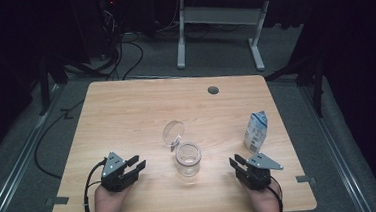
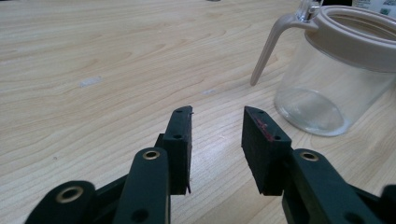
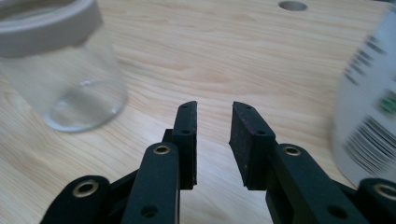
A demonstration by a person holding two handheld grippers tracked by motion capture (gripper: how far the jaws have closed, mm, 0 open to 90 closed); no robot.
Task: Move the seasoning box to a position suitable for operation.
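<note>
Two hand-held grippers rest low over the near part of the table (image 1: 126, 105), one on each side of the glass jar (image 1: 187, 159). The left hand-held gripper (image 1: 136, 166) is to the left of the jar, with its jaws partly apart and nothing between them. The right hand-held gripper (image 1: 236, 162) is to the right of the jar, also partly open and empty. A white carton (image 1: 255, 130) stands upright behind the right hand-held gripper, to the right of the jar and a little farther back.

The jar stands upright near the middle of the table, so its long axis is vertical and its mouth points up. Its round hinged lid (image 1: 173, 132) is open and stands up just behind the jar, tilted back; a beige collar (image 2: 359, 39) goes around the mouth.

I judge that the step in hand is to come to the jar from both sides. To do it well, one hand-held gripper should hold the glass body low and gently, because the wall is smooth and round and can slip or tip. The other can then work on the lid near its rim. The right one should also keep away from the carton beside it.
</note>
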